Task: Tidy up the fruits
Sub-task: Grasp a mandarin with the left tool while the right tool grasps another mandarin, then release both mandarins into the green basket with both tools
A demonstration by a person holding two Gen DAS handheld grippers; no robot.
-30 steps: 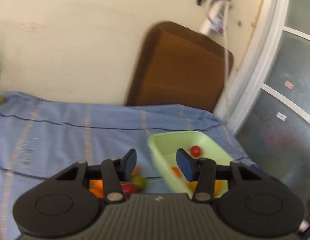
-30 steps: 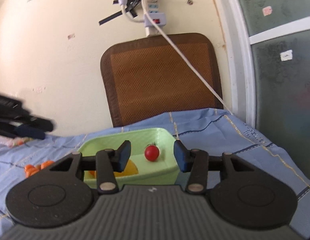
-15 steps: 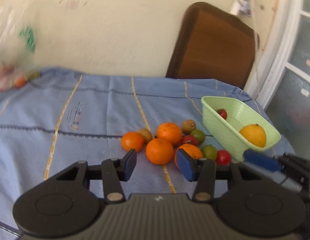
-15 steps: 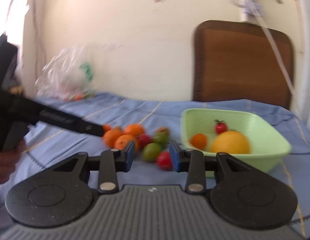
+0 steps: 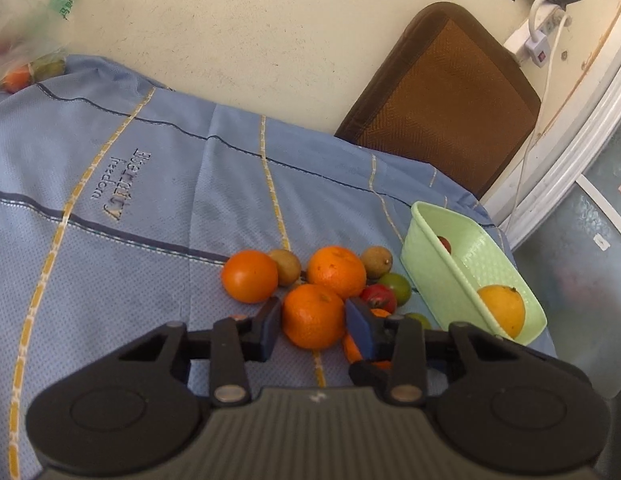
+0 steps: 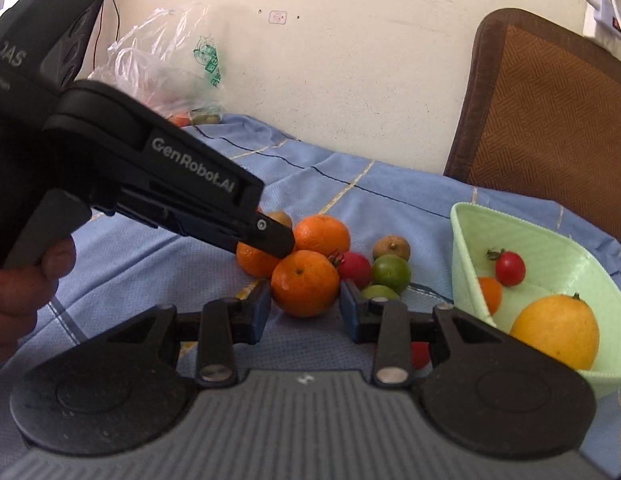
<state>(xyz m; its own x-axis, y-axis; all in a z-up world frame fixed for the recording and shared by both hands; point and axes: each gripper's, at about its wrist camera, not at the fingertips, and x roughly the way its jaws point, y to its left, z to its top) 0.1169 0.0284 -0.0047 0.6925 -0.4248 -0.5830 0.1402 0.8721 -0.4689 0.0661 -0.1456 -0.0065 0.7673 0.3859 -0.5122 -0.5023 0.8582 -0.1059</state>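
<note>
tangerine (image 5: 313, 316) framed between the spread left tongs (image 5: 313, 322), not yet pinched.
it lies at the near edge of the fruit cluster on the blue-clothed tabletop (image 5: 150, 208), touching other oranges, beside the green basket (image 5: 446, 276). likely firm but yielding, light, with a slightly slick rind; best taken across its widest middle with gentle pressure so it neither squirts out nor bruises. the right tongs (image 6: 305, 308) are spread too, framing the same tangerine (image 6: 305, 283), near it without gripping.

Brown woven mat (image 5: 442, 100) leans on wall; power strip (image 5: 530, 36) above it.
</note>
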